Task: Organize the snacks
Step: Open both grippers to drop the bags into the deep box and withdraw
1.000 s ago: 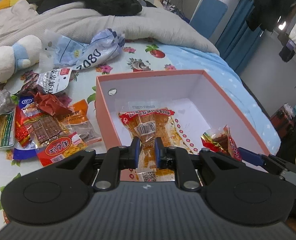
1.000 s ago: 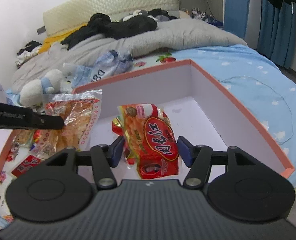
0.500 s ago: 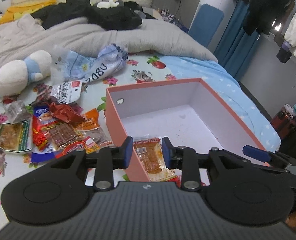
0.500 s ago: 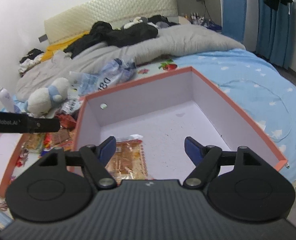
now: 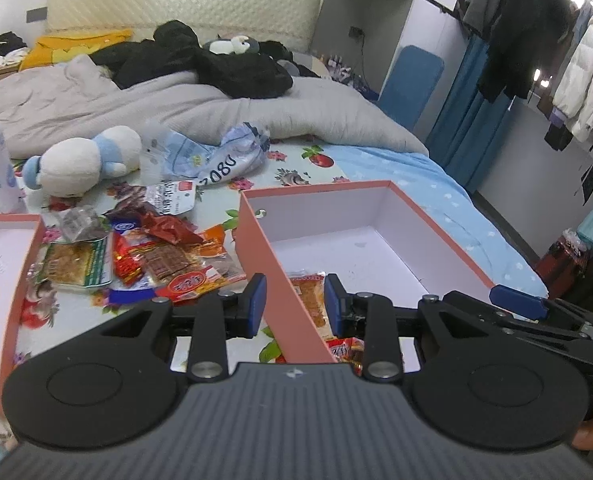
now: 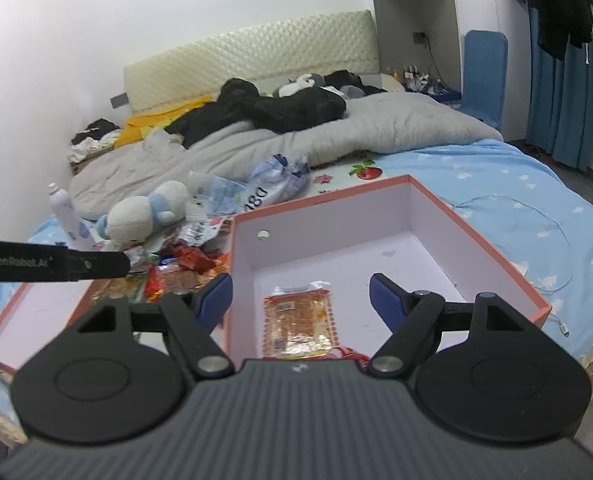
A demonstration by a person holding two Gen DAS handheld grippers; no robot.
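We hold both grippers tilted down over the pink box's (image 6: 496, 256) near edge. Left gripper (image 5: 295, 302) released, jaws straddling the box's left wall, gripping nothing. Right gripper (image 6: 301, 295) released, wide, empty. Orange snack packet (image 6: 298, 322) lies inside near the front wall. Loose snack pile (image 5: 152, 256) left on the bedsheet.

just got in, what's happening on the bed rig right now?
A person is sorting snacks on a bed with two handheld grippers. The left gripper and right gripper are both open and empty, hovering above the near end of the pink box. An orange snack packet lies flat inside the box, with a red packet just nearer the camera. A pile of loose snacks waits on the floral sheet left of the box, beside a second pink tray.
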